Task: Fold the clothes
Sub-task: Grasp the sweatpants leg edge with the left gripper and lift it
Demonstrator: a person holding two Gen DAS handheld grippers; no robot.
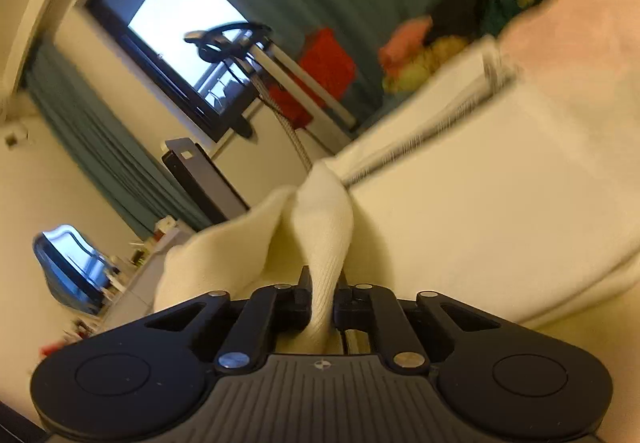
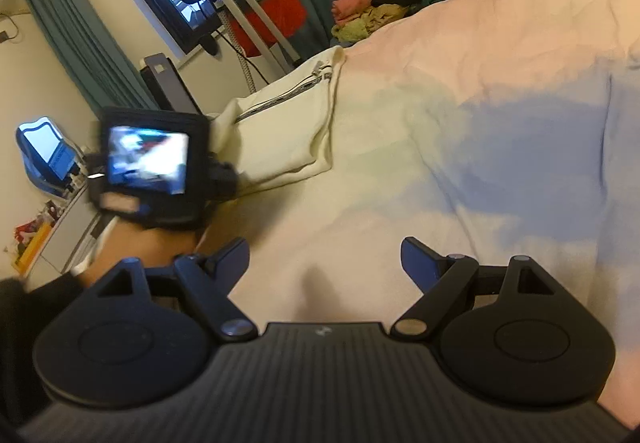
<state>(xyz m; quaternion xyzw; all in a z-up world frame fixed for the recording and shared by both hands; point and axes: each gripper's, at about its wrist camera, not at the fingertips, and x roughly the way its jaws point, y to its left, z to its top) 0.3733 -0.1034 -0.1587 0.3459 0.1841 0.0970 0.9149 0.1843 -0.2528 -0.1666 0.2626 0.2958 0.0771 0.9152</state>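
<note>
my left gripper (image 1: 323, 303) pinches a fold of the cream zippered garment (image 2: 288, 131) on the far-left of the bed (image 2: 500, 91); my right gripper (image 2: 325, 263) hangs spread. i'd keep the cloth taut, edges matched.

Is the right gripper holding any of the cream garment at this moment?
No: the right gripper stands open with only the bedcover between its fingers, while the cream garment lies further off, held by the left gripper.

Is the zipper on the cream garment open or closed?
Closed along the visible stretch: in the right wrist view the zipper teeth run joined on the cream garment.
</note>
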